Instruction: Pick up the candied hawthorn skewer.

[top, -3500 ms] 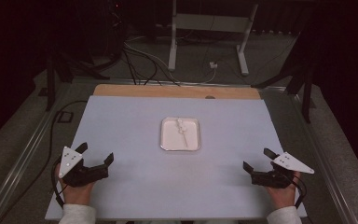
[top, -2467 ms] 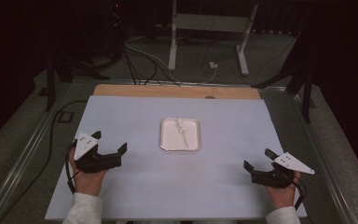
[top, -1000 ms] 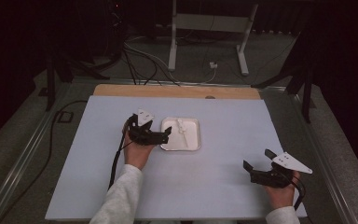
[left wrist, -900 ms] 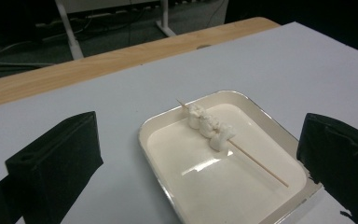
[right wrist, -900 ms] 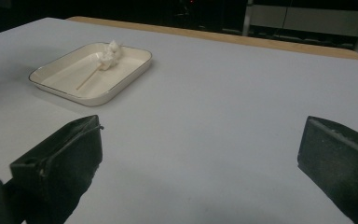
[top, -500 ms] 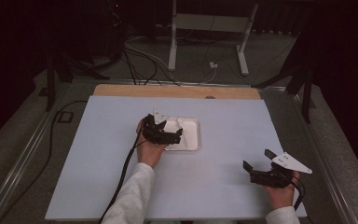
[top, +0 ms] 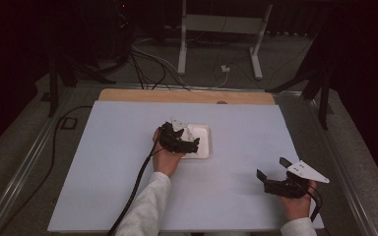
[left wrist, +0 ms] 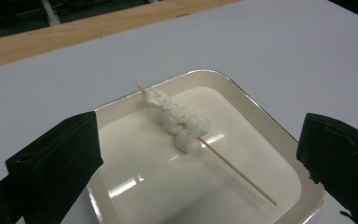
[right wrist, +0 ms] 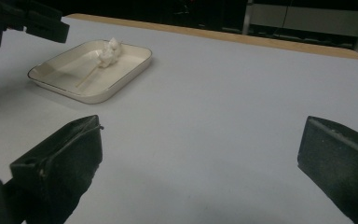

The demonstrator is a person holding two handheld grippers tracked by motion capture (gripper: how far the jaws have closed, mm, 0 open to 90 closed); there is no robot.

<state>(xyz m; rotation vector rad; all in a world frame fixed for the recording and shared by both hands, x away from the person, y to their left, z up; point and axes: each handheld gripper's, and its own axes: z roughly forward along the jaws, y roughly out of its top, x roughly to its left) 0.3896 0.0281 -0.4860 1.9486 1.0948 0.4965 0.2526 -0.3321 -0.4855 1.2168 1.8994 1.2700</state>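
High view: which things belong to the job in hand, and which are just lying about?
In the job:
left gripper, open over the tray
white tray
skewer with white lumps, lying in the tray

Lying about:
right gripper, open, idle near the table's edge
cables on the floor

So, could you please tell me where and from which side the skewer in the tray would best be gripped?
Probably by the bare stick below the white lump, not the soft lump itself. The skewer lies flat and slantwise in the tray, so the open left tongs would best come from above, jaws either side of the stick, clear of the rim.
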